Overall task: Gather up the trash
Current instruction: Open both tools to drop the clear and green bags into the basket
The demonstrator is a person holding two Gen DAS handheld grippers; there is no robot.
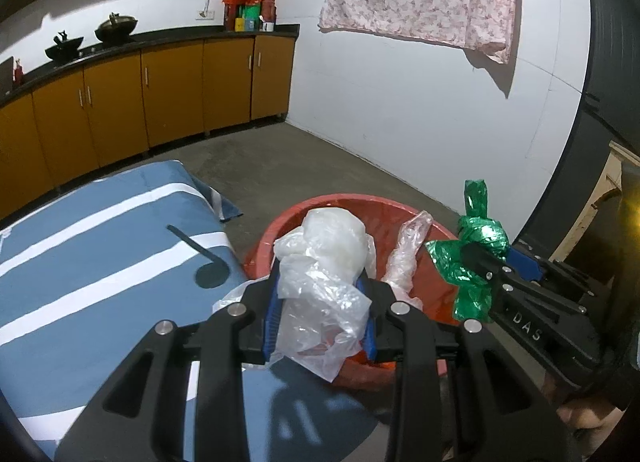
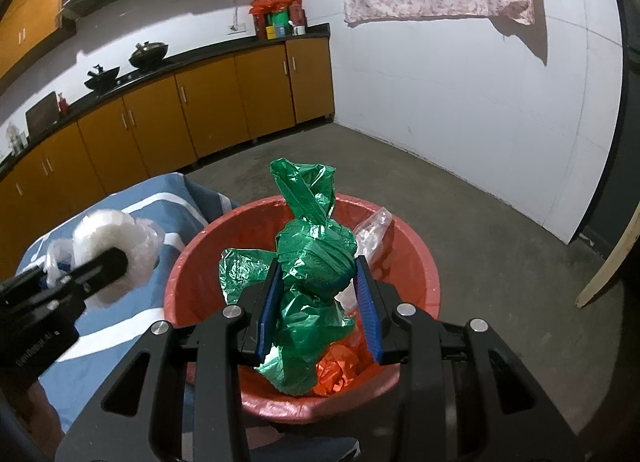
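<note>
- Left tongs (image 1: 320, 314): clamped on clear plastic bag wad (image 1: 324, 262); light, soft, slippery; best pinched mid-bunch.
- Right tongs (image 2: 316, 302): clamped on knotted green bag (image 2: 316, 258), above red bin (image 2: 192, 262); light, crushable; knot firmest.
- Beyond: blue striped bed (image 1: 100, 242).

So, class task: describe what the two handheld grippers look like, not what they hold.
Both the left gripper and right gripper have black slotted linkage arms with silver round bolts and blue ribbed pads. White letters "DAS" mark the right gripper's side.
</note>
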